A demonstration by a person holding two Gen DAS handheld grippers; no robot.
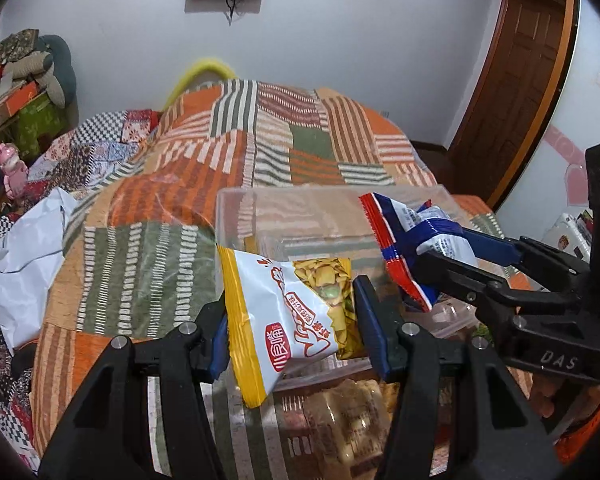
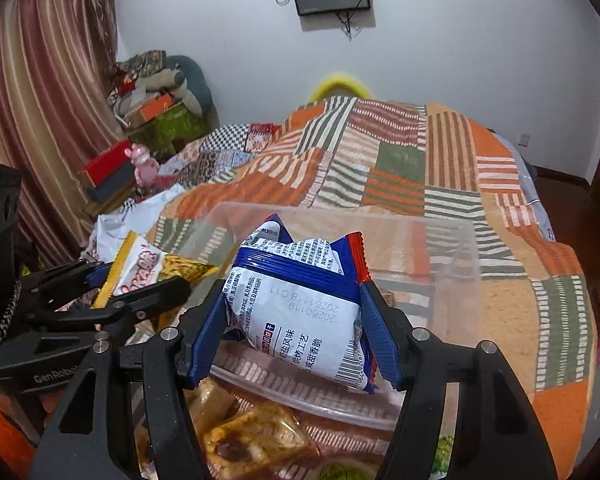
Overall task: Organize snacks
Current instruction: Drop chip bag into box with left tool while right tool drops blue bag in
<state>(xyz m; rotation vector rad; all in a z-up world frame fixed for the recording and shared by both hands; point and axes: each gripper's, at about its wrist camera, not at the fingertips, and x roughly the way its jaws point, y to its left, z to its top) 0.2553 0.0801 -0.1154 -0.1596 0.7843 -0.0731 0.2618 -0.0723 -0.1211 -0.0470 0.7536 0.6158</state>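
Left wrist view first: the left gripper [image 1: 296,312] is clamped on a white and yellow snack packet with a clear window showing yellowish crackers [image 1: 288,316], blue pads pressed against both sides of it. The packet is tilted and held up right at the near wall of the clear rectangular plastic storage box [image 1: 236,216], which sits on the orange, green and white striped patchwork bedspread [image 1: 148,208]. Off to the right, the right gripper [image 1: 432,264] comes in sideways, pinching a blue, white and red foil snack bag [image 1: 412,240] over the box's right side.

Right wrist view shows the same thing from the other side. The right gripper [image 2: 300,320] is squeezed on the blue, white and red foil snack bag [image 2: 300,312], printed back facing the camera with a barcode and a date stamp, held above the near rim of the clear box [image 2: 452,248]. The left gripper [image 2: 140,280] is over at the left with its white and yellow packet [image 2: 148,268].

Down below the grippers there are a few more snacks in clear wrappers [image 2: 256,436] lying on the bedspread [image 2: 500,280], brownish and orange stuff, just in front of the box. Can't really tell what they are.

Crumpled white plastic bag [image 1: 24,256] is on the bed to the left, well apart from the box.
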